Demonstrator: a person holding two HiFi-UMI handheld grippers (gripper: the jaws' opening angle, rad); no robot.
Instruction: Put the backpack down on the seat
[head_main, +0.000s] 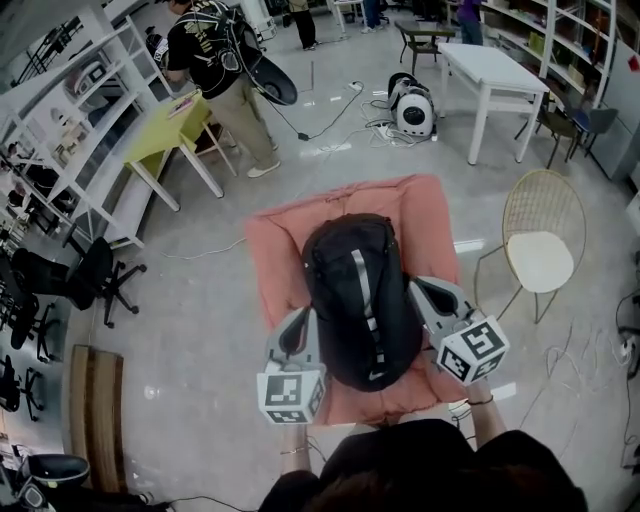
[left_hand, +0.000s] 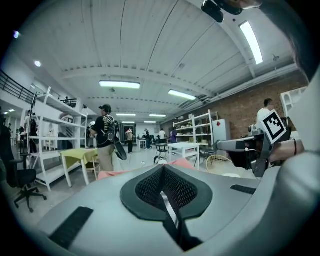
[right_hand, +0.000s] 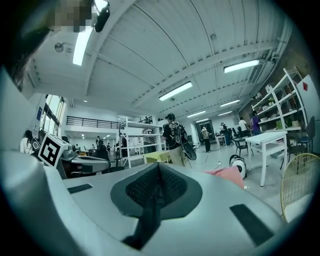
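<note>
The black backpack (head_main: 360, 300) sits at the centre of the head view, lengthwise over the pink cushioned seat (head_main: 290, 250), whose fabric shows around it at 12, 9 and 6 o'clock. From this steep angle I cannot tell whether the bag's weight is on the cushion or hangs just above it.

The 2 grippers flank the bag's lower half. The left gripper (head_main: 298, 335) is at 8 o'clock of the bag and the right gripper (head_main: 432, 300) at 3 o'clock, both close against its sides. In the left gripper view the jaws are pressed together, pinching a dark strap (left_hand: 172, 215) with a pale stripe. The right gripper view shows the same: jaws closed on a dark strap (right_hand: 145, 220).

On the floor around the seat, a gold wire chair (head_main: 545, 225) with a white pad stands at 3 o'clock. A white table (head_main: 490, 65) is at 1 o'clock and a yellow-green table (head_main: 165, 135) at 10 o'clock. A person (head_main: 215, 60) in a dark top stands beside it at 11 o'clock.
</note>
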